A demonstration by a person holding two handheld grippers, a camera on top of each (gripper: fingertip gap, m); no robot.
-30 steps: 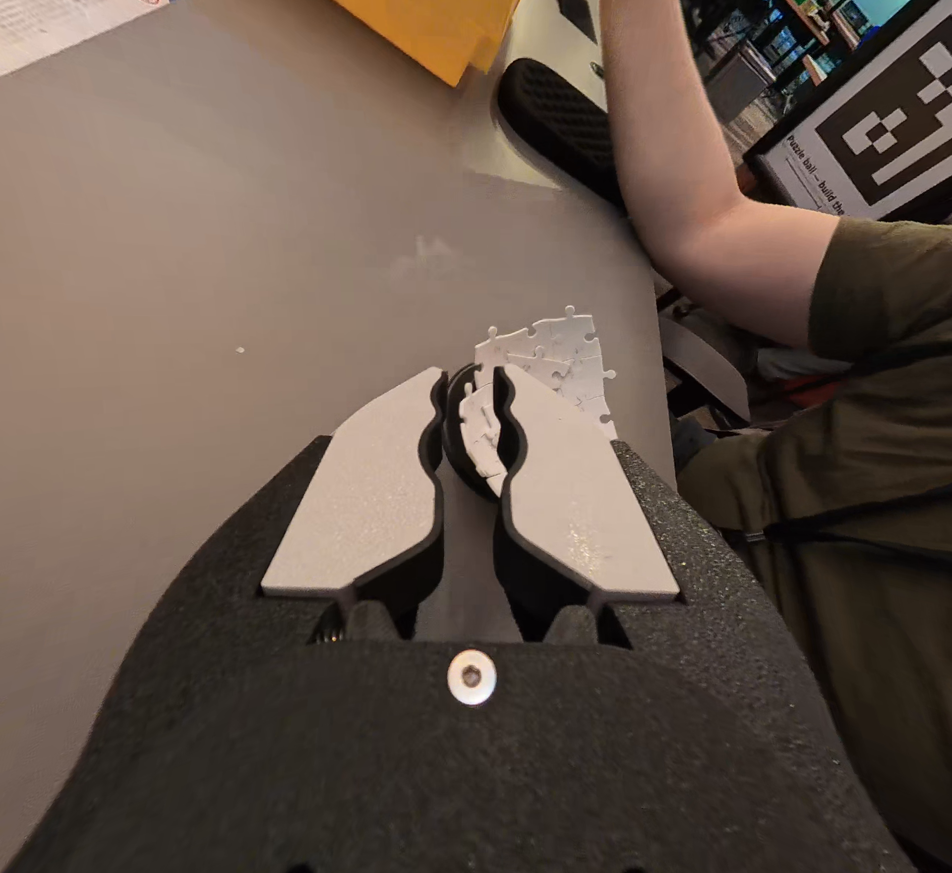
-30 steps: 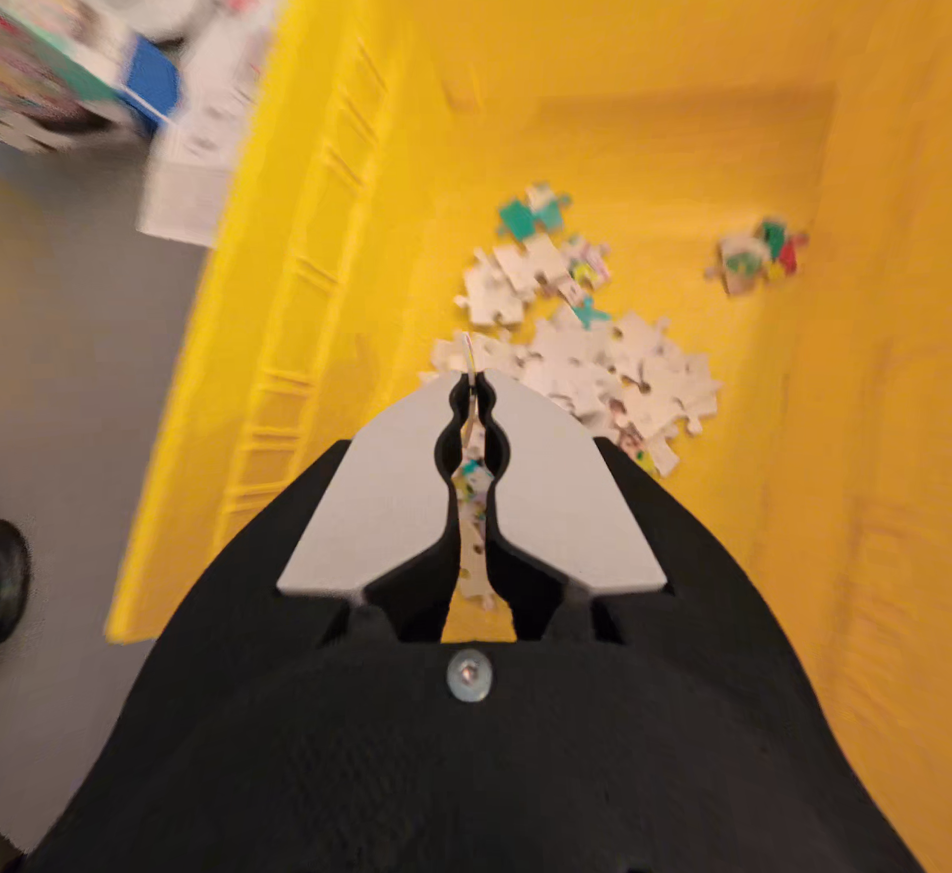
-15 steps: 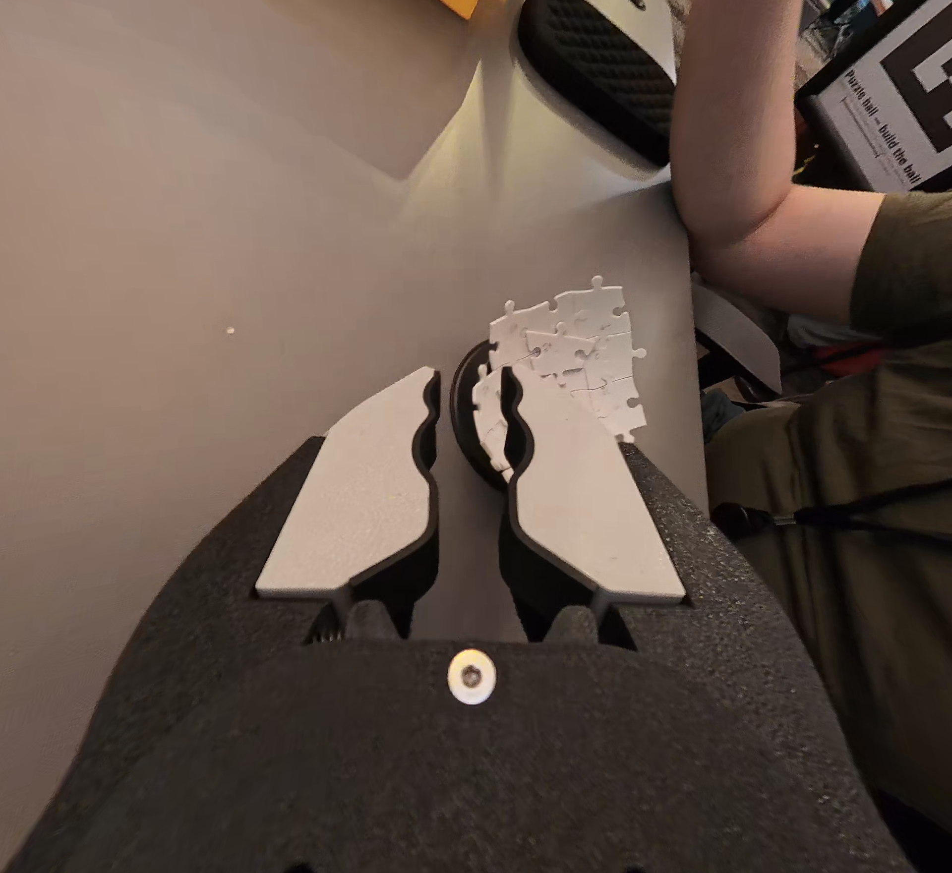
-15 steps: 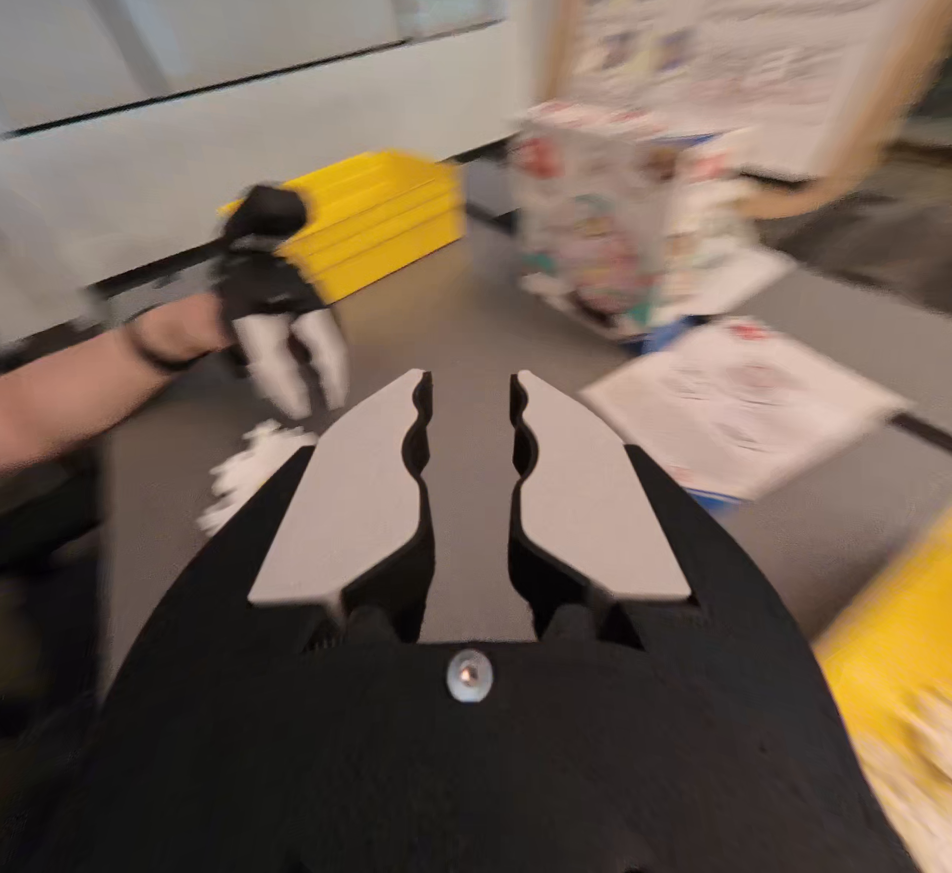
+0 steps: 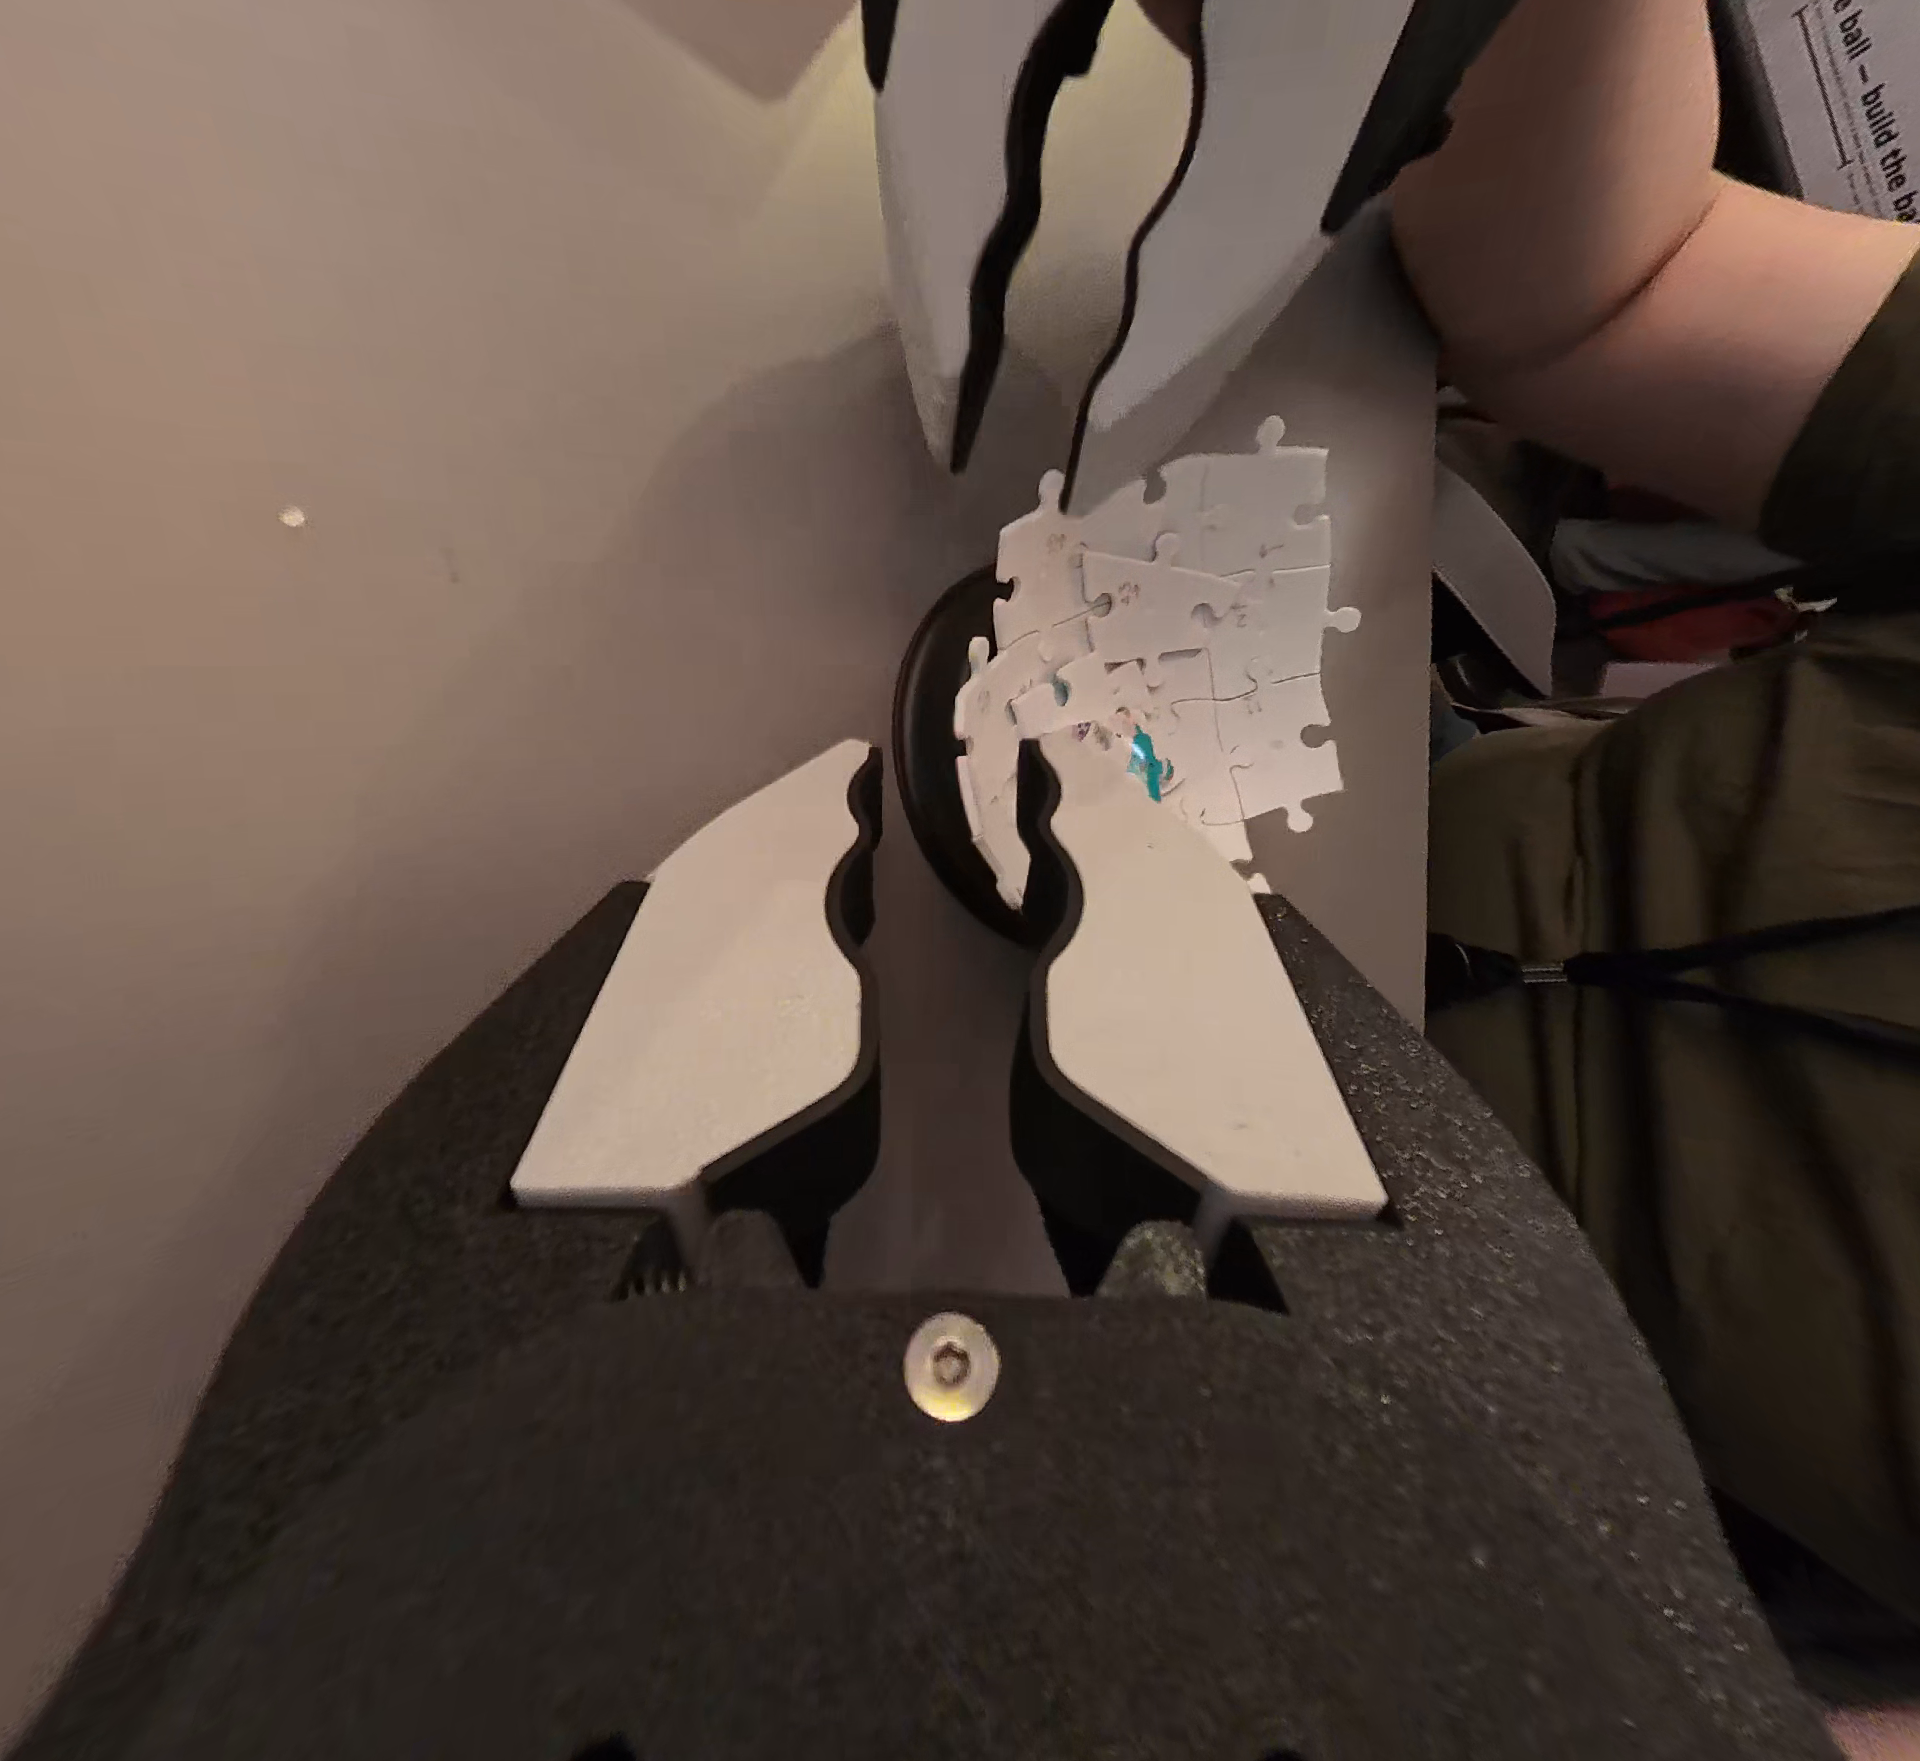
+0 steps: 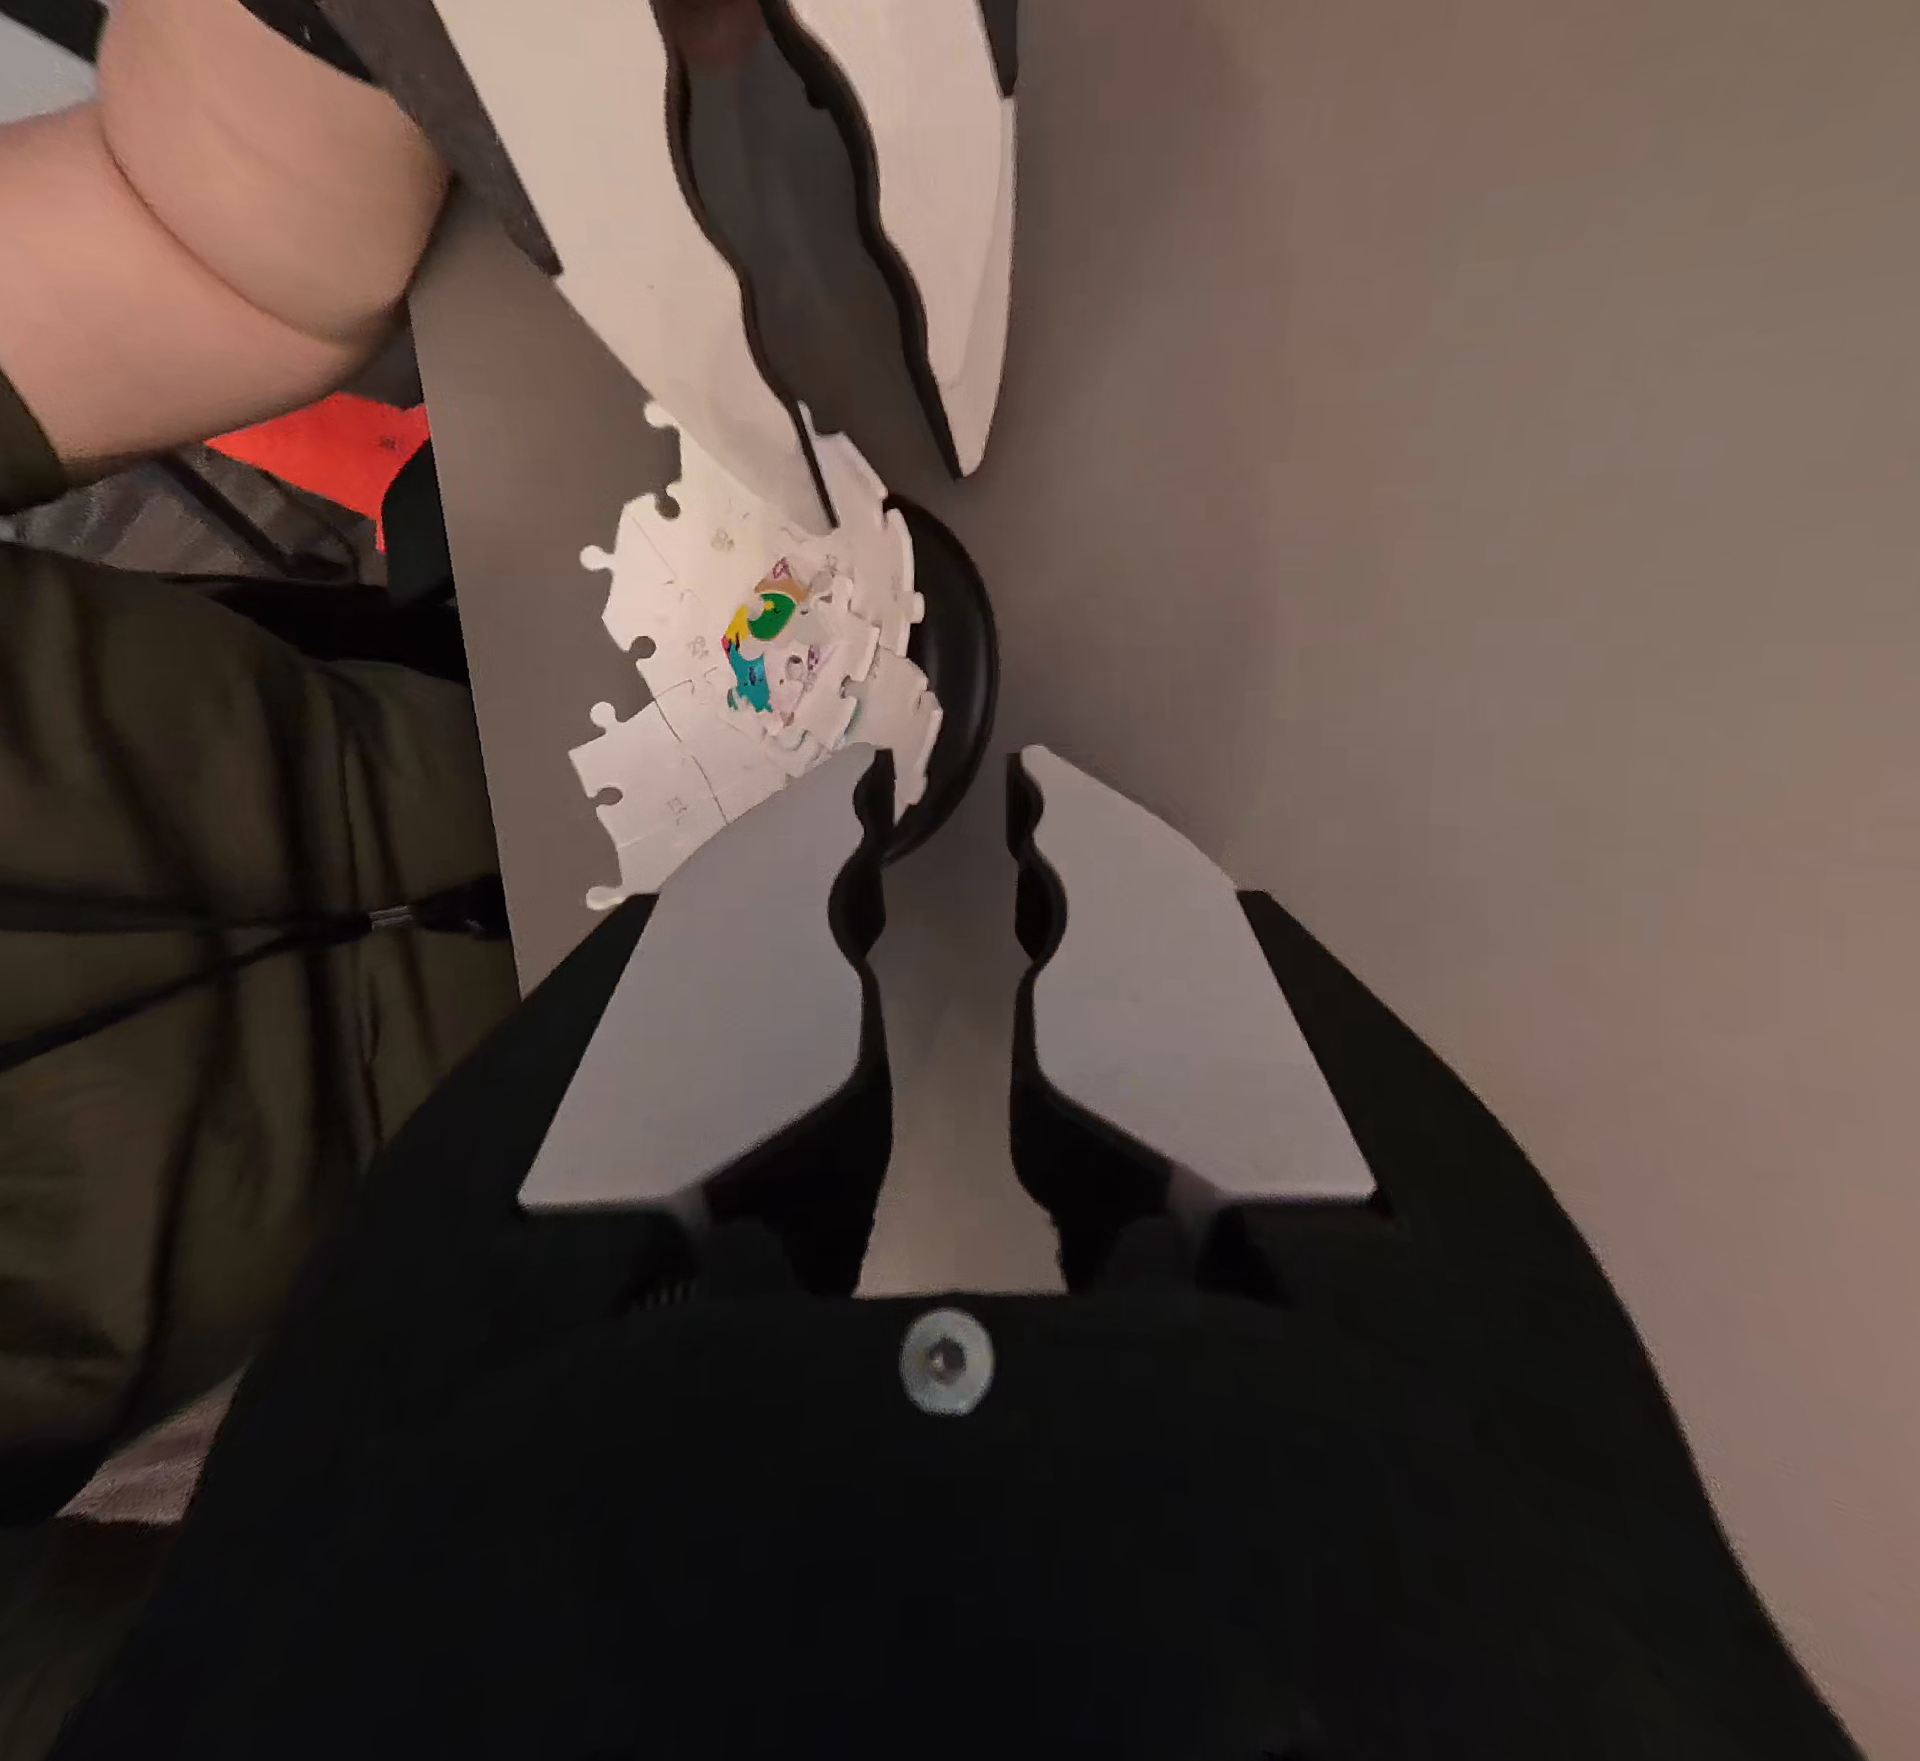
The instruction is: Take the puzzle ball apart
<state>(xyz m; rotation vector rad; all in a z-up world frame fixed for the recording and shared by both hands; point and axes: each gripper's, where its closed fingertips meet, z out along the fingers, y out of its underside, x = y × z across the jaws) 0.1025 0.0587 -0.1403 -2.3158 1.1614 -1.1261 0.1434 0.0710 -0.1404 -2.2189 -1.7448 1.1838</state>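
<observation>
In the left wrist view, the bare grey desk fills the left half of the frame, with one small pale speck on it at mid left; the left gripper rises from the bottom centre, its jaws parted by a moderate gap and closed on nothing; a black ring stands on the desk just past the fingertips, and the right finger lies against the lower edge of the puzzle shell, a curved white fragment of joined pieces that sits at the ring, with a few loose coloured pieces in its hollow; the right gripper comes down from the top centre, jaws apart, one fingertip touching the shell's upper left edge and gripping nothing; a bare arm and an olive sleeve fill the right side, and a sign shows at the upper right corner.

In the right wrist view, the sleeve and arm fill the left side; the shell lies left of centre, white inside, with green, yellow and teal pieces in its middle; the ring is just right of it; the left gripper reaches down from the top, one fingertip on the shell's upper rim; the right gripper rises from the bottom, jaws parted and empty, its left finger over the shell's lower edge; plain desk fills the right.
</observation>
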